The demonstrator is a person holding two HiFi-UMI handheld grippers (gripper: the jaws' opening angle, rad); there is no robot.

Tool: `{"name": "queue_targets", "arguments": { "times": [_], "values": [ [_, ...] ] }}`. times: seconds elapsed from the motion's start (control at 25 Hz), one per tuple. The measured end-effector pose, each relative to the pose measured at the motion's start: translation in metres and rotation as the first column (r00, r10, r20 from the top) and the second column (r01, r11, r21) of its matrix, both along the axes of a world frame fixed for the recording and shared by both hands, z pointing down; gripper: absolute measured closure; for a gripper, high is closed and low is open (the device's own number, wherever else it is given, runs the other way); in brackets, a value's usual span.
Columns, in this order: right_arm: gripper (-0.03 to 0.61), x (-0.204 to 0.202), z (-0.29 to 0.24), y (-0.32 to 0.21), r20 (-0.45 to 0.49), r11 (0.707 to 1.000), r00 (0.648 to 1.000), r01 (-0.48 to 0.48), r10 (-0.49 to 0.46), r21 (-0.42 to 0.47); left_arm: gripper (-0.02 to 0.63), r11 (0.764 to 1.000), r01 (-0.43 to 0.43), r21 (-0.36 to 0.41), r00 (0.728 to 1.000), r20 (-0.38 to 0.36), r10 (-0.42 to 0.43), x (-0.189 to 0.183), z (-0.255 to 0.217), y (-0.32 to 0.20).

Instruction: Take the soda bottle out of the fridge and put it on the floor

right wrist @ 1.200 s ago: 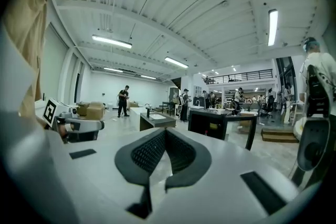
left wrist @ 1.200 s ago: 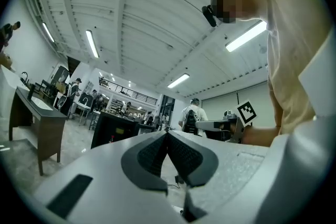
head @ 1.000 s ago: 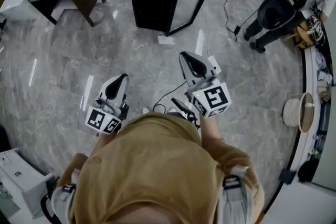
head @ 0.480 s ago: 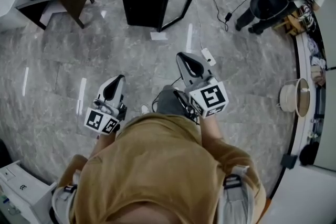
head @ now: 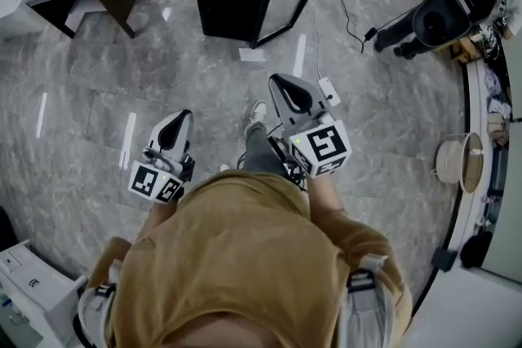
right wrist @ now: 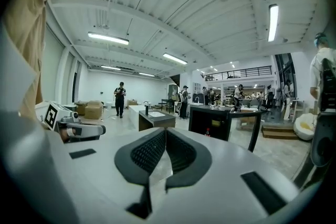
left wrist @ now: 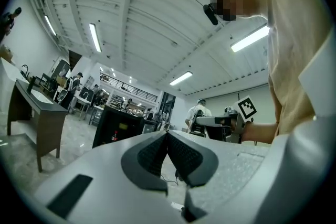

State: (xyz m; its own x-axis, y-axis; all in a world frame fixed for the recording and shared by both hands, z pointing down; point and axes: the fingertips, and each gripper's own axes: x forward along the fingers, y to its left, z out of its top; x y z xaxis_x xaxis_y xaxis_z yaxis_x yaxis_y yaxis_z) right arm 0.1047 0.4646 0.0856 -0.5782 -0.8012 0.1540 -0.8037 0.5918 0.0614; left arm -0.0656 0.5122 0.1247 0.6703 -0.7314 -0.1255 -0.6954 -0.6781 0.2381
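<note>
Left gripper [head: 183, 118] and right gripper [head: 276, 81] are clamped together, empty — fridge [head: 224, 4] cropped at frame top.

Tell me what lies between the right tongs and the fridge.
In the head view, mostly bare marble floor, with one small white slip lying close in front of the fridge. The right tongs are shut and empty.
</note>
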Motion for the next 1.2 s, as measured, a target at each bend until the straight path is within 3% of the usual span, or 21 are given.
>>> {"name": "queue_targets", "arguments": {
  "times": [0.28,0.52,0.76,0.96,1.2],
  "values": [
    [0.577,0.042,0.012,-0.102,0.048,1.0,0.999,0.005,-0.004,-0.018,0.611,1.0,-0.016,0.001,0.999,0.033,0.016,0.047,0.004,-0.098],
    [0.577,0.068,0.0,-0.231,0.058,0.998,0.996,0.07,-0.07,0.002,0.611,1.0,-0.01,-0.011,0.999,0.038,0.011,0.097,-0.002,-0.214],
    [0.577,0.098,0.006,-0.327,0.075,0.991,0.989,0.129,-0.126,-0.044,0.611,1.0,0.008,-0.01,1.0,0.022,-0.008,0.151,-0.018,-0.315],
    [0.577,0.127,0.02,-0.383,0.098,0.986,0.986,0.147,-0.139,-0.08,0.611,0.999,0.007,-0.05,0.999,0.046,-0.005,0.184,-0.006,-0.362],
    [0.577,0.129,0.032,-0.427,0.117,0.972,0.973,0.212,-0.2,-0.1,0.611,0.994,0.092,-0.055,0.994,0.071,-0.088,0.183,-0.005,-0.403]
  ]
}}
